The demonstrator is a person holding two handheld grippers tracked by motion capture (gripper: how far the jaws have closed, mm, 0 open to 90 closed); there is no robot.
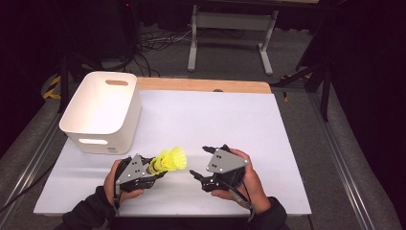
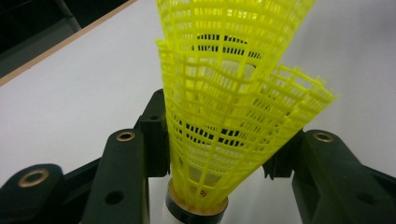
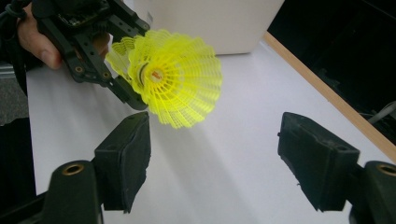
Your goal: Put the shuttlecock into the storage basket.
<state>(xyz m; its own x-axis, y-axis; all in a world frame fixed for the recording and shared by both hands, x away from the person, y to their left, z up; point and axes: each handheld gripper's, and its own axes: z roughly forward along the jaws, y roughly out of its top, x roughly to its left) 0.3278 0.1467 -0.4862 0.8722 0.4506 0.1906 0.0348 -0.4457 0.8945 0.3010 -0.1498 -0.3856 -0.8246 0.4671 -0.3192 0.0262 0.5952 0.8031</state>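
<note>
Where the two grippers meet near the front edge of the table, two yellow shuttlecocks (image 1: 170, 159) sit nested one inside the other, their mesh skirts flaring toward the right gripper and lifted clear of the white sheet (image 1: 201, 120). Seen in the left gripper view, the stacked shuttlecocks (image 2: 229, 107) stand between the black jaws, which press in on the lower skirts from both sides just above the cork base. So the left gripper (image 1: 154, 168) is pinching the pair and holds it off the table. Just beside it, the right gripper (image 1: 202, 161) has its jaws spread wide with nothing between them; in the right gripper view the shuttlecocks (image 3: 175, 77) hang ahead of its left pad, apart from it. Farther back on the left of the sheet stands a white bin (image 1: 103, 112), with a strip of bare wooden tabletop (image 1: 201, 85) beyond.
</note>
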